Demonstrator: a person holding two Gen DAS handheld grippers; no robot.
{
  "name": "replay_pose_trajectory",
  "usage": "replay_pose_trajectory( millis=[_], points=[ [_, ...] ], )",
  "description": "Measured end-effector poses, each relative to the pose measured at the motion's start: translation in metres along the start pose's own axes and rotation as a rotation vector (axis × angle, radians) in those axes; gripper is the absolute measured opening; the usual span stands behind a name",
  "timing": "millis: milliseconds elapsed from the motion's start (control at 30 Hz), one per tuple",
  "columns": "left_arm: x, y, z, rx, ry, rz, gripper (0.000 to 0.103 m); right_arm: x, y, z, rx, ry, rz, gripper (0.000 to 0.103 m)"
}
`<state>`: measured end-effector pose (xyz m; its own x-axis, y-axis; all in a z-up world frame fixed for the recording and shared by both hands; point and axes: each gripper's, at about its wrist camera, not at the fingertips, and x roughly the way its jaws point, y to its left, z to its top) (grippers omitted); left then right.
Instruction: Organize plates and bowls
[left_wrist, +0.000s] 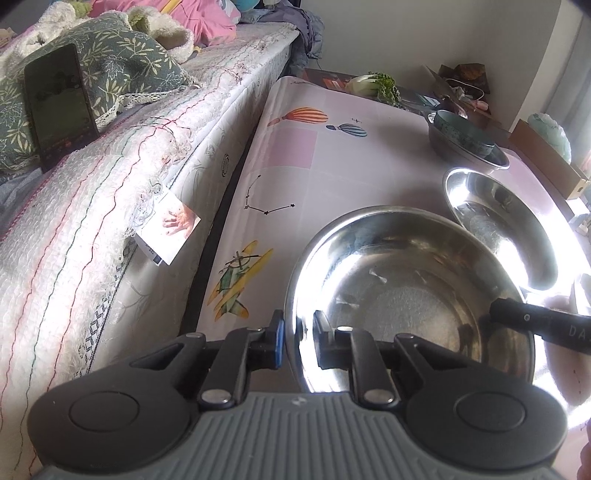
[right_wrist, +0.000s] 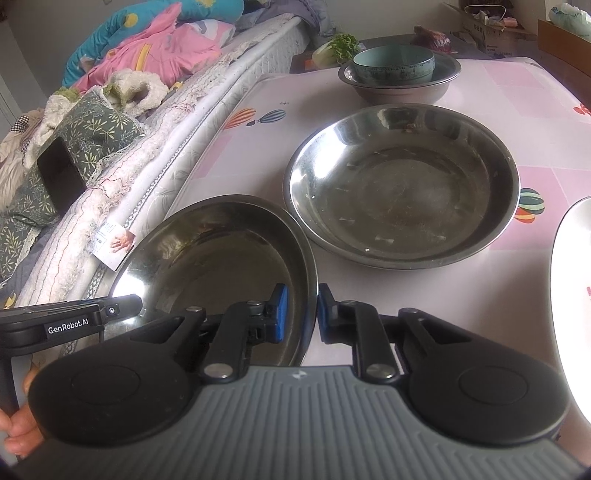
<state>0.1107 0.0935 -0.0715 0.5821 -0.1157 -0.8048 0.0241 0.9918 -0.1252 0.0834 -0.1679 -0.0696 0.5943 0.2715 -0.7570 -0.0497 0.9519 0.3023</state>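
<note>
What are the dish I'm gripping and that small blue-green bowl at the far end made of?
The near dish, clamped at its rim by the left gripper and the right gripper, looks like polished stainless steel: mirror glare, fine scratches. The blue-green bowl is matte and opaque, probably ceramic or melamine; I cannot tell which.

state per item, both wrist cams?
near steel plate: empty, rim clamped on opposite sides by both grippers
left gripper: shut on rim
right gripper: shut on rim
second steel plate: empty, flat on table
teal bowl: upright, nested in steel basin
</note>
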Motion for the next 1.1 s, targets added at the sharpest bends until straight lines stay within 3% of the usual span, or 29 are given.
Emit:
replay_pose_trajectory(
  millis=[633, 1100],
  points=[
    [-0.022, -0.015, 0.017, 0.026, -0.063, 0.009, 0.017, -0.022, -0.005, 0.01, 0.029, -0.048, 0.019, 0.016],
    [-0.022, -0.067, 0.053, 0.113, -0.123, -0.031, 0.017, -0.047, -0.047, 0.031, 0.116, -0.127, -0.007, 0.016]
  ],
)
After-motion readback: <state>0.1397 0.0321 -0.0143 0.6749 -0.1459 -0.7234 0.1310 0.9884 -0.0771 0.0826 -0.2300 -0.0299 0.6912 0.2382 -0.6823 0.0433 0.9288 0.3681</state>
